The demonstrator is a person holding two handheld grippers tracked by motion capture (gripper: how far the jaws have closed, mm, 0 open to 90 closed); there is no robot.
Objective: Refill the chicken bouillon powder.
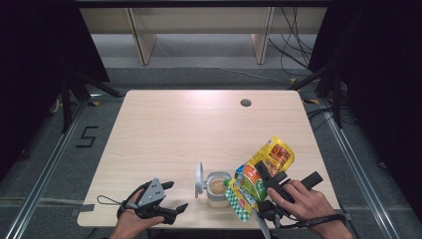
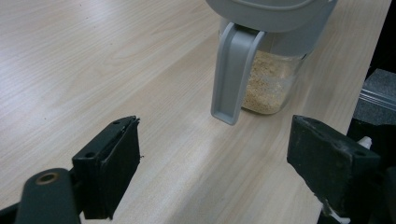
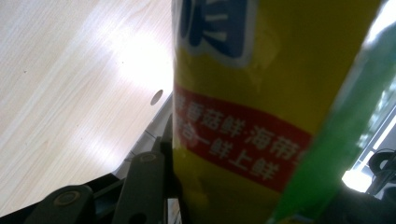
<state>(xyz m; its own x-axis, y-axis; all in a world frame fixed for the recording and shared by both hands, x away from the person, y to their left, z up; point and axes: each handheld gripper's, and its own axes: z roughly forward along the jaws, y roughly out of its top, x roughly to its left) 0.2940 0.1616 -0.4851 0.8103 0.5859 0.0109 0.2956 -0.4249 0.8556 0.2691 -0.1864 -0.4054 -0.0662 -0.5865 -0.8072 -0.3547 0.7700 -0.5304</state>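
Now, a packet tipped over an open jar at the near edge of the desk

At the left, the left tongs (image 1: pixel 175 198) lie low over the desk (image 1: pixel 189 124) in the person's left hand (image 1: pixel 130 222), jaws spread wide with nothing between them, pointing toward the jar (image 1: pixel 217 188) just to their right; in the left gripper view the jar's clear body shows pale granules and its grey lid (image 1: pixel 199 179) stands flipped up on the side nearer those tongs. Right of the jar, the right tongs (image 1: pixel 268 180), held in the right hand (image 1: pixel 306 201), are clamped partway closed on a yellow and green packet (image 1: pixel 260 174), which tilts with its lower green end right at the jar's mouth and its yellow end raised toward the far right
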